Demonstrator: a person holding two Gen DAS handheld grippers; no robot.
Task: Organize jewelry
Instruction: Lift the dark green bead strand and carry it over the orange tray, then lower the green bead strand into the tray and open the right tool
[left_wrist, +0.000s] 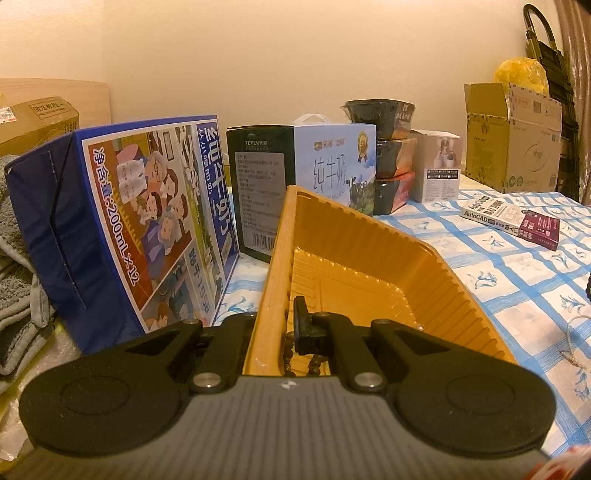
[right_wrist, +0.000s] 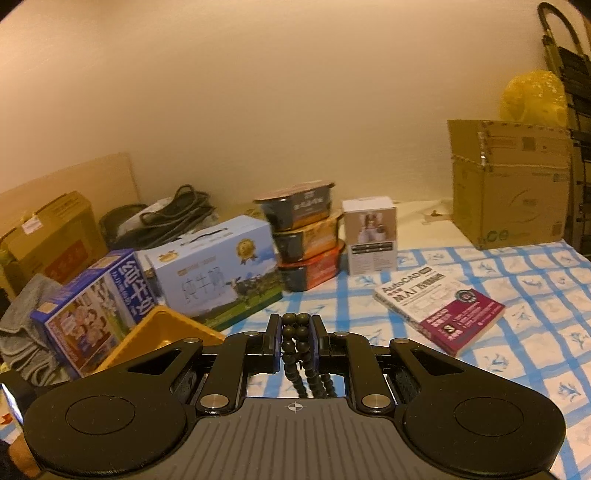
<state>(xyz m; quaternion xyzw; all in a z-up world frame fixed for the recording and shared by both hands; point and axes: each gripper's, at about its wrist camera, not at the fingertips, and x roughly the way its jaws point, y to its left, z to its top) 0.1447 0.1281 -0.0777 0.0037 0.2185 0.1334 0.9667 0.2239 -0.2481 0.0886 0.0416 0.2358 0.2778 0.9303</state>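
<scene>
Far left: grey towel (right_wrist: 26, 332) heaped beside blue milk carton (left_wrist: 122, 229), second milk carton (right_wrist: 218, 269) just behind. Left gripper (left_wrist: 275, 328) clenched on the near-left wall of the yellow tray (left_wrist: 417, 254), one finger inside, one outside; thin ribbed plastic, likely light and flexible, so best held low on the rim and kept steady. Dark beads visible inside the tray beside the inner finger, though which string cannot be told. Centre: right gripper (right_wrist: 295, 332) grasping a dark bead bracelet (right_wrist: 295, 339) pinched between both pads, loops dangling loose below, raised above the bench (right_wrist: 517, 332). Beads round, hard and probably slippery, the cord limp and prone to swinging; a pinch across doubled strands looks safest. Tray mouth open just left of the bracelet, carton walls crowding its left side. Right: stacked food tubs (right_wrist: 306, 240), white box (right_wrist: 371, 236), book (right_wrist: 439, 310) lying flat, cardboard box (right_wrist: 509, 184) far right; checked cloth between them clear for lowering.
</scene>
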